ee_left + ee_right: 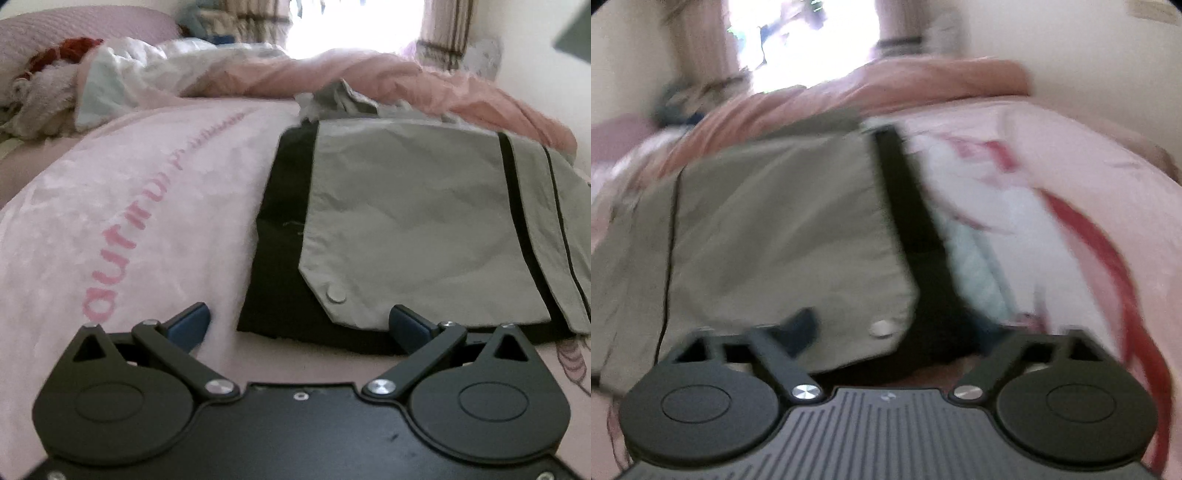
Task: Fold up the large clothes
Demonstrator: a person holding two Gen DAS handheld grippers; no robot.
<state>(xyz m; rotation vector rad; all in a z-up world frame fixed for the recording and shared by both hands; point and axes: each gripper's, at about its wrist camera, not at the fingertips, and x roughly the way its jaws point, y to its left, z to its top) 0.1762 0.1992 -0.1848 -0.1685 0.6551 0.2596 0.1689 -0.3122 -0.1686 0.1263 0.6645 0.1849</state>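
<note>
The grey-and-black jacket [406,229] lies partly folded on the pink bedsheet [129,221]. It looks light, thin, limp and slightly slick, so best taken at the hem edge near the snap button [335,295]. Left gripper [299,325] and right gripper [905,332] are both spread wide w/ nothing btwn them. A crumpled pink duvet [369,77] crowds the far edge; pillow [74,29] is well apart.

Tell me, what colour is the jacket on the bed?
Grey with black trim; the jacket shows best in the left wrist view.
</note>
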